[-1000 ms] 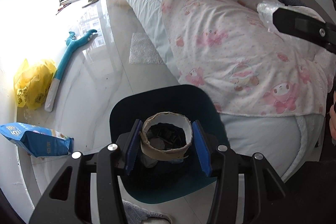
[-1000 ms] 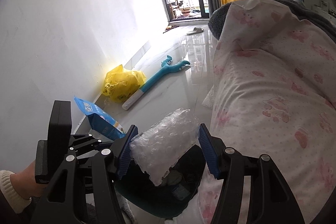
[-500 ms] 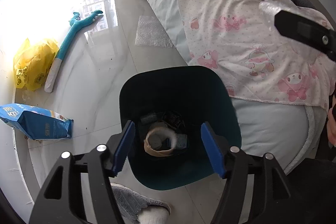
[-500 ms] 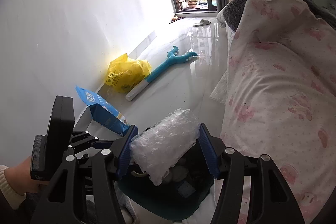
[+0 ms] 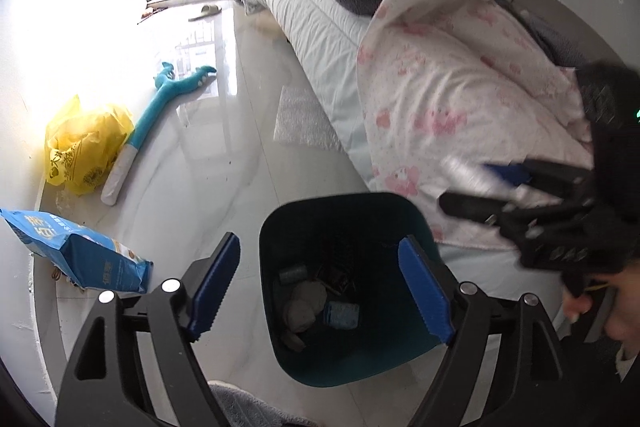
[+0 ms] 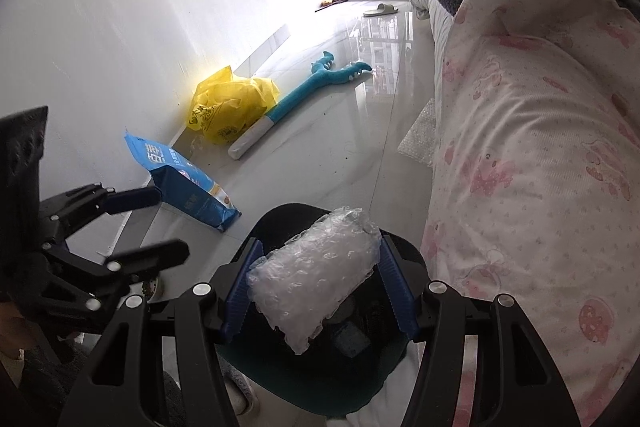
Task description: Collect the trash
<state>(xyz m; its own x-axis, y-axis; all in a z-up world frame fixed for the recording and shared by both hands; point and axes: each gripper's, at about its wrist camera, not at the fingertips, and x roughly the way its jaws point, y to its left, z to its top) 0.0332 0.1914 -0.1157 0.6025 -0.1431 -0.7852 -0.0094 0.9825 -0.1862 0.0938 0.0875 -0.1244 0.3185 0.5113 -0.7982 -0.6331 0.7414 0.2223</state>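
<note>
A dark teal trash bin (image 5: 404,343) stands on the floor beside the bed. A brown cardboard roll (image 5: 306,307) lies inside it among other scraps. My left gripper (image 5: 320,259) hovers over the bin's mouth; its jaws are opening and nothing is between them. In the right wrist view it shows at the left, as my left gripper (image 6: 172,223). My right gripper (image 6: 320,251) is shut on a wad of clear bubble wrap (image 6: 316,275) just above the bin's rim (image 6: 288,211). From the left wrist view, my right gripper (image 5: 500,187) is a blur at the right.
Along the wall lie a blue snack packet (image 5: 80,259), a yellow plastic bag (image 5: 80,147) and a teal long-handled toy (image 5: 160,111). A flat bubble-wrap sheet (image 5: 300,123) lies by the bed (image 5: 312,27), which carries a pink-printed quilt (image 5: 460,99). A hand (image 5: 576,303) shows at lower right.
My left gripper let go of the cardboard roll, which dropped into the bin, then widened and drew back. My right gripper came down over the bin with the bubble wrap.
</note>
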